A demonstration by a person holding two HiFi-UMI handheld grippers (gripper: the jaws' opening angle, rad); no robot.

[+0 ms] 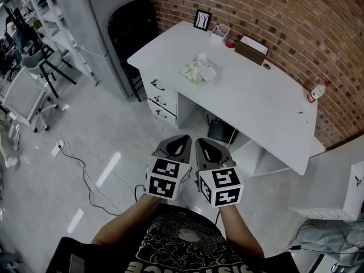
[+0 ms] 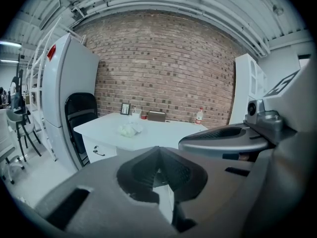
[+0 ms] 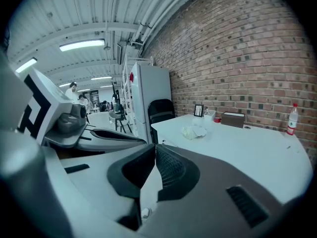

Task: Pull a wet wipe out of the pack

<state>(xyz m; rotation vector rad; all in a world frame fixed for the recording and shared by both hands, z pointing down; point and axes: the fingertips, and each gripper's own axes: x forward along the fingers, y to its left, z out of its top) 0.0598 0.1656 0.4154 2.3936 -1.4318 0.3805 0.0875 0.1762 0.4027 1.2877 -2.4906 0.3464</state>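
Brick, red-brown and bowed by the lens, makes up the wall point(image 1: 273, 16) running from our 12 to our 3 o'clock, and a pale glossy floor point(image 1: 114, 147) spreads beneath us. Against that wall stands the white desk point(image 1: 256, 107), with drawers point(image 1: 159, 98) at its 8 o'clock corner and a black folding chair point(image 1: 132, 27) at its 10 o'clock end. Close to our body we hold both tools side by side, well apart from the desk: the left gripper point(image 1: 181, 138) and, just beside it at its 3 o'clock, the right gripper point(image 1: 203, 143). Each gripper's own view shows its dark jaws meeting at the tips, with nothing caught between them. The wet wipe pack point(image 1: 198, 71) lies on the desktop at roughly 12 o'clock from the grippers, a pale crumpled bundle with a white flap, and neither tool touches it. Along the wall side of the desk we see a brown box point(image 1: 251, 49) at the pack's 2 o'clock and a small framed picture point(image 1: 202, 20) at its 12 o'clock. A red-capped bottle point(image 1: 317, 91) stands near the desk's 3 o'clock end.
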